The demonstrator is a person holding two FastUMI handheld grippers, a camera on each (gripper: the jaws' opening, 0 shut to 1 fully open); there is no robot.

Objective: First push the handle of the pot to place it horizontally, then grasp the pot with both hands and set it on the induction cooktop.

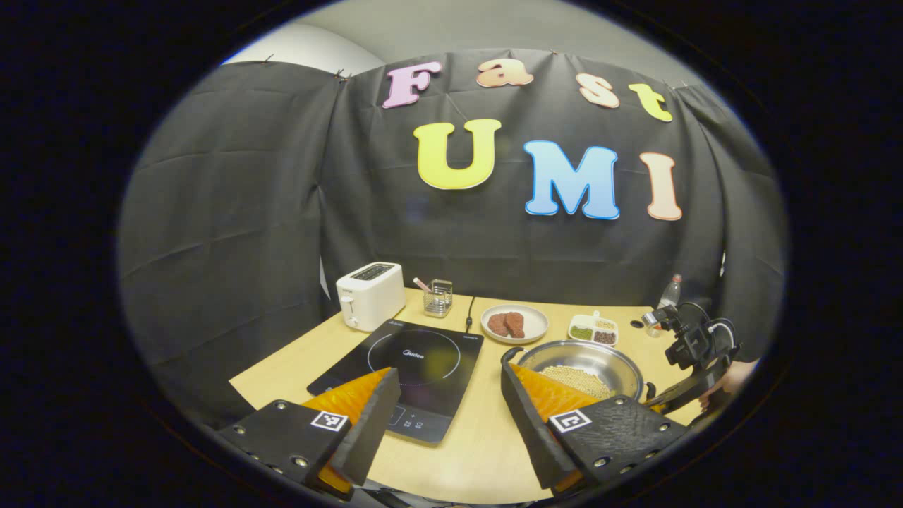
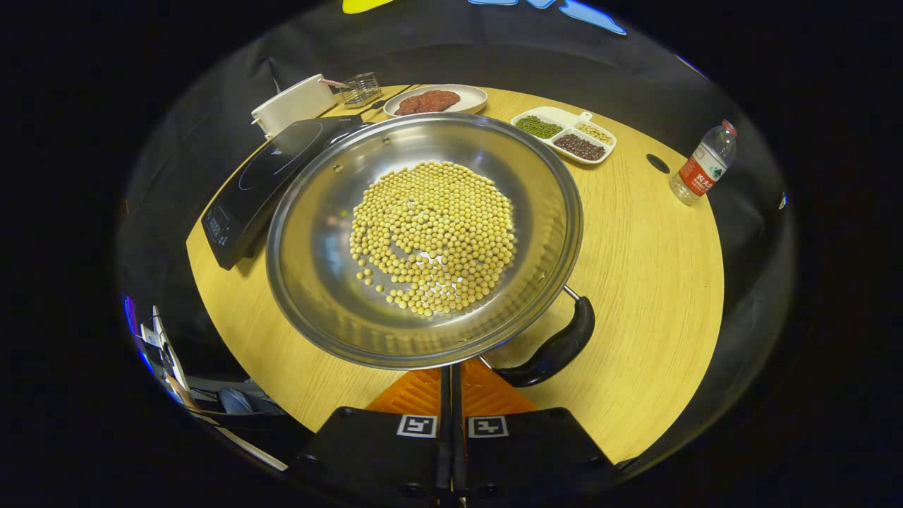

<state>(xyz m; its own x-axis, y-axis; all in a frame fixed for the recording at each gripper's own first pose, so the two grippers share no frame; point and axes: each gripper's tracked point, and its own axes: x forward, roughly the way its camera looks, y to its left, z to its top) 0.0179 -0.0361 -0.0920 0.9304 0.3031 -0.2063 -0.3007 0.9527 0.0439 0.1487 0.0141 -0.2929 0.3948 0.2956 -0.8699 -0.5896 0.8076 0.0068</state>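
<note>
Pot (image 2: 423, 240) sits beside right gripper (image 2: 451, 384), fingers seemingly together; left gripper (image 1: 448, 409) fingers wide.

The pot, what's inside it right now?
The pot holds a loose heap of small yellow beans across its middle, with bare steel around them. The bottom under the heap is covered.

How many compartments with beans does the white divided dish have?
3. In the white divided dish: green beans on its left, dark brown beans nearest the camera, pale beans farther back on its right.
</note>
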